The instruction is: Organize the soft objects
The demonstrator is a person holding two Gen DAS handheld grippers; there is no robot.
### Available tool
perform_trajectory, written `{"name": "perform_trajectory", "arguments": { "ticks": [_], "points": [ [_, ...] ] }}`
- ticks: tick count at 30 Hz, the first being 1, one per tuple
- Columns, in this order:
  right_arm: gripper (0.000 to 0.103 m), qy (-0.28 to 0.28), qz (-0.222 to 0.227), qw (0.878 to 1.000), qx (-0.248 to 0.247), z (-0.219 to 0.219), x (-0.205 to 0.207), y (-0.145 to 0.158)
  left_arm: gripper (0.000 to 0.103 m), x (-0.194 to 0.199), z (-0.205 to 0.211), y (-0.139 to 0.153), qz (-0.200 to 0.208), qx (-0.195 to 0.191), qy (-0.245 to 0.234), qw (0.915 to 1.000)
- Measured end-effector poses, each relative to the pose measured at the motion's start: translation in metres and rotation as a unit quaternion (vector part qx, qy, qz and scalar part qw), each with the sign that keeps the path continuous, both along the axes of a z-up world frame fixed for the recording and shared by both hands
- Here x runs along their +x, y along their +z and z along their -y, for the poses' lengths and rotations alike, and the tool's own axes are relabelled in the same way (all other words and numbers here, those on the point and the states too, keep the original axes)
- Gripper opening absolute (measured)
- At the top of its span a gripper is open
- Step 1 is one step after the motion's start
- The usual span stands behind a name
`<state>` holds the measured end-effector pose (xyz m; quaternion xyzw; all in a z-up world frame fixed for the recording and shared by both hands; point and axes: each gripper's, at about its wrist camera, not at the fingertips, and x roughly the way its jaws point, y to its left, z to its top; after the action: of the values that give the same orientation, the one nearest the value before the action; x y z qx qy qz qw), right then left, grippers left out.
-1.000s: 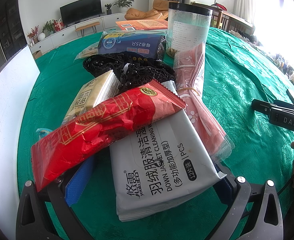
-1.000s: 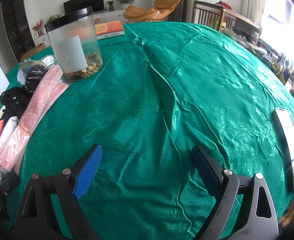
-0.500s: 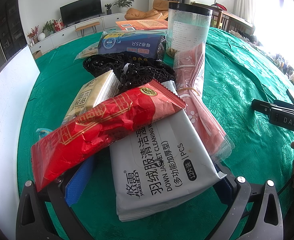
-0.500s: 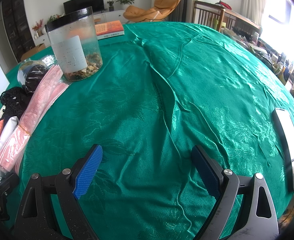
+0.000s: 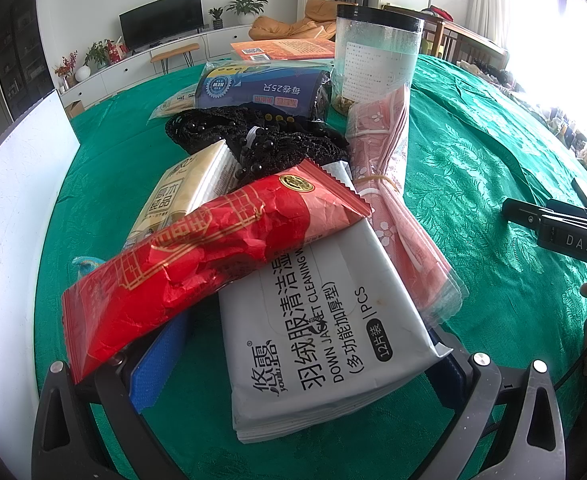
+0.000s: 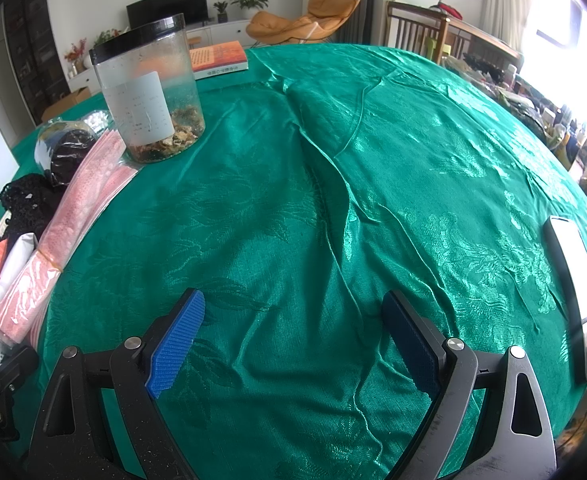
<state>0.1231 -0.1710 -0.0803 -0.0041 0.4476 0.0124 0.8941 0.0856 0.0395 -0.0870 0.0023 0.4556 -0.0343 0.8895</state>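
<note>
1. Left tongs (image 5: 293, 364) spread wide, low over the worktop (image 5: 473, 184), straddling the near end of the pile; nothing clamped.
2. Right tongs (image 6: 293, 340) also apart and empty, hovering over bare green cloth, well off to the right of the pile.
3. Soft stuff sits dead ahead of the left tongs: grey wipes pack (image 5: 325, 320) between the fingers, red packet (image 5: 213, 248) lying across its top left corner and over the left finger (image 5: 153, 364).
4. Likely step: grab the wipes pack. Best to close on its near short edge, low and square, so the flat pack does not buckle or slip out.
5. Red packet rests on top of it; lifting the wipes will probably drag or tip it. Maybe shift the red one first.
6. Pink sleeve of bags (image 5: 393, 200) touches the pack's right edge, close to the right finger; risk of pinching its film too.
7. Further ahead: tissue pack (image 5: 181, 192), black beaded mesh (image 5: 261, 140), blue bag roll (image 5: 261, 88), tall clear jar (image 5: 373, 60) behind. Jar is rigid and tippable, keep clear.
8. Phone (image 6: 577, 288) lies far right of the right tongs; no obstruction.
</note>
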Motion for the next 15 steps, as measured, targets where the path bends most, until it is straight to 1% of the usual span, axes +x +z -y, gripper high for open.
{"name": "perform_trajectory", "arguments": {
  "ticks": [3,6,9,12,13,14,15],
  "points": [
    [0.092,0.000,0.000,1.000,0.000,0.000,0.000,0.000,0.103,-0.003,0.000,0.001,-0.003,0.002,0.005,1.0000],
    [0.092,0.000,0.000,1.000,0.001,0.000,0.000,0.000,0.103,-0.017,-0.001,0.002,-0.013,0.000,0.009,0.9999],
    [0.092,0.001,0.000,1.000,0.001,-0.001,-0.001,0.000,0.103,-0.035,-0.004,0.007,-0.013,-0.017,0.000,0.9998],
    [0.092,0.008,0.001,1.000,0.006,-0.003,-0.002,0.002,0.103,-0.052,-0.008,0.021,-0.001,-0.030,-0.005,0.9995],
    [0.092,0.012,0.001,1.000,0.014,-0.004,-0.005,0.003,0.103,-0.057,-0.010,0.026,0.005,-0.034,-0.007,0.9994],
    [0.092,0.022,0.000,0.999,0.045,-0.006,-0.008,0.006,0.103,-0.063,-0.012,0.031,0.013,-0.038,-0.008,0.9992],
    [0.092,0.036,0.001,0.995,0.091,-0.010,-0.012,0.011,0.103,-0.067,-0.014,0.036,0.020,-0.041,-0.009,0.9989]
  ]
}}
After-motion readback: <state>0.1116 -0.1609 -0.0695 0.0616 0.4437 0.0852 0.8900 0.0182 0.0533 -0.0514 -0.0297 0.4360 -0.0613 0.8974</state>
